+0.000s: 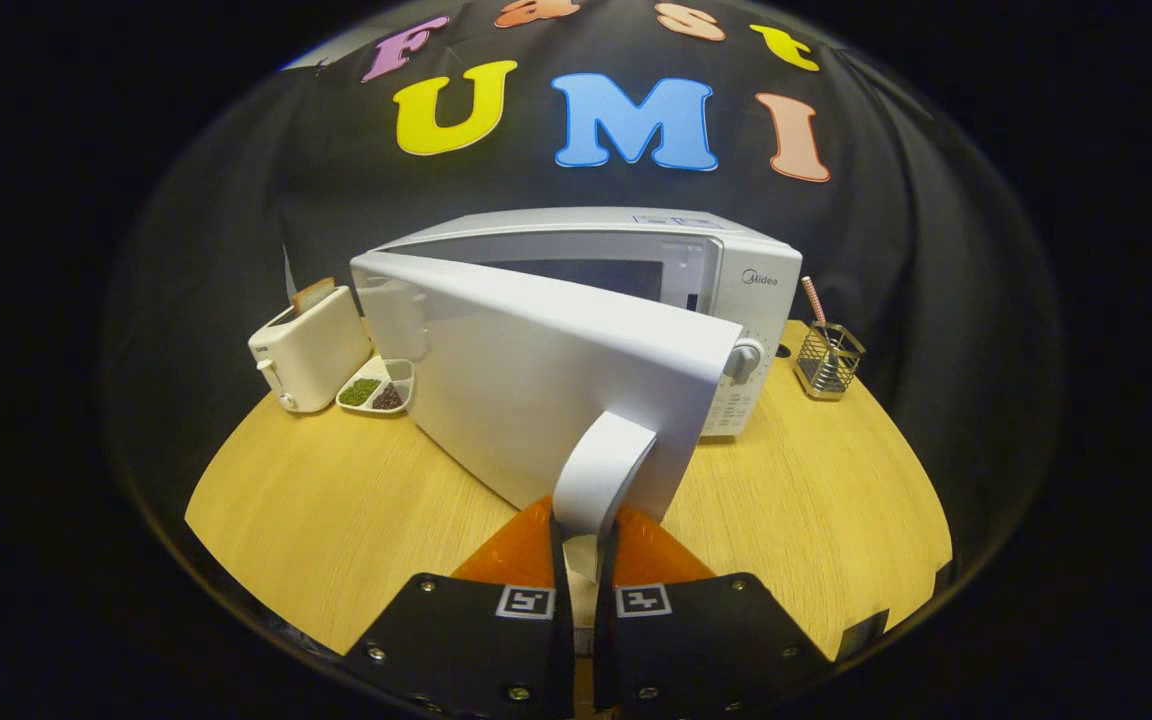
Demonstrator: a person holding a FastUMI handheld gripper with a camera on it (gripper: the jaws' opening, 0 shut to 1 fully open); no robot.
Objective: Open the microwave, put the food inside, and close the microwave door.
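The microwave (pixel 636 300) sits at the back middle of the wooden table (pixel 336 500), right at twelve o'clock from the gripper (pixel 582 560), and its door (pixel 546 390) is swung partway open, hinged on the left side, free edge angled out toward the camera. The door's white handle (pixel 604 470) curves down off that free edge, and there it is between the fingers: the jaws are drawn narrow and clamped on the handle's lower end, one finger pressing each side. Behind the door, the dark mouth of the oven shows, with the control knob (pixel 744 360) peeking past the door's right edge at about one o'clock. Out at ten o'clock, a cream toaster (pixel 311 350) stands with a slice of bread (pixel 313 293) poking up from the slot. Just beside it, between toaster and door, lies a small divided dish (pixel 378 388) with green and dark fillings. Over at two o'clock, a wire holder (pixel 829 362) stands near the table's back edge, a striped straw (pixel 813 298) sticking out of it.
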